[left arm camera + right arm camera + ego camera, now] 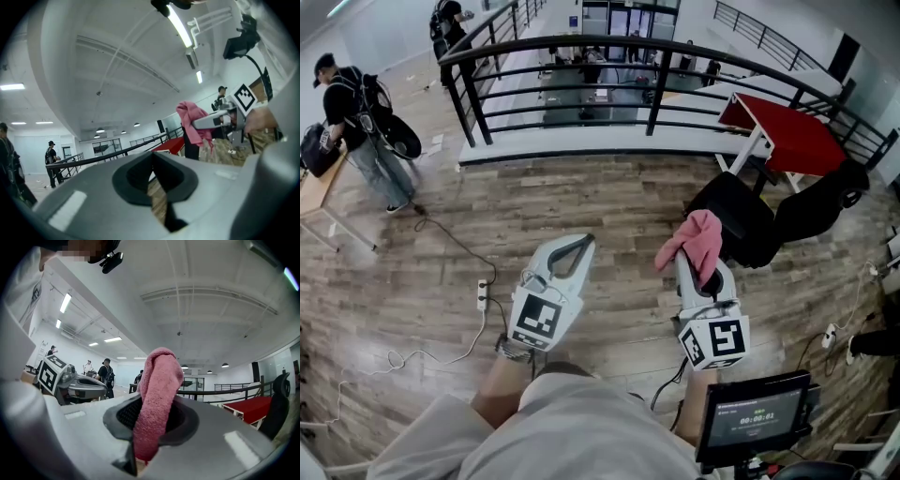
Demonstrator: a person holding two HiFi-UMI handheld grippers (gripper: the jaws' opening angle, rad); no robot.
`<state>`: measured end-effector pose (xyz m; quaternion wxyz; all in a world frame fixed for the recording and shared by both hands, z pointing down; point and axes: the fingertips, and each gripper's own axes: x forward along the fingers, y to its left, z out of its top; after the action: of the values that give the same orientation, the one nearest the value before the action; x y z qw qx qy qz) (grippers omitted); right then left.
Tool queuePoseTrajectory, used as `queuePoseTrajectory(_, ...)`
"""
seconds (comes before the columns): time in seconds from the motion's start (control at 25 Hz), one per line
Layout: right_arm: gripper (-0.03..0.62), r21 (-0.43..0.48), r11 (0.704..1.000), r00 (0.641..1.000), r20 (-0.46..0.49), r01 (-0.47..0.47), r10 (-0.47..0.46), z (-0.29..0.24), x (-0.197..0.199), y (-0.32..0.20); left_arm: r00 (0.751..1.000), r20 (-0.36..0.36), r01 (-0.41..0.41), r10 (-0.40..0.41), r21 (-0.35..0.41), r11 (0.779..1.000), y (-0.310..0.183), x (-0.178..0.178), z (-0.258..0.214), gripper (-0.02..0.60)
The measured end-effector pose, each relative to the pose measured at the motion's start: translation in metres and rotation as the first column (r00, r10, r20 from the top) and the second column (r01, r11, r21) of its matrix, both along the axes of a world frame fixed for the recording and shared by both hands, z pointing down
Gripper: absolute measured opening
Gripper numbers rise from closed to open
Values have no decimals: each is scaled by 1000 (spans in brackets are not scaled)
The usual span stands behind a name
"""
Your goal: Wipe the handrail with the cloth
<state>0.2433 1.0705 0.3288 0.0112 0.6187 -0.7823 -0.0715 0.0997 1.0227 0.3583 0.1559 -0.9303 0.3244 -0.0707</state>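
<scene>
Open office mezzanine: handrail [609, 47], desks.

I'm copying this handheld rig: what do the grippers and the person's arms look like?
Both the left gripper and right gripper have smooth white-grey shells with dark padded jaw linings. Each carries a cube of black-and-white square markers at its rear. A thin pale cable loops on the left one; a wristband sits behind it. Forearms are bare.
</scene>
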Motion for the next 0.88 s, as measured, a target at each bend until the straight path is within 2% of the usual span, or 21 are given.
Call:
queuePoseTrajectory(0.4,75,-37,999,1000,-9,3,-3,12,20,-2,1000,2,24,-24,-27,999,-7,13,7,8)
queuePoseTrajectory(0.88,75,-41,999,999,15,-27,28,18,29,-61,999,-13,33,-33,-43,999,-74,16,21,8)
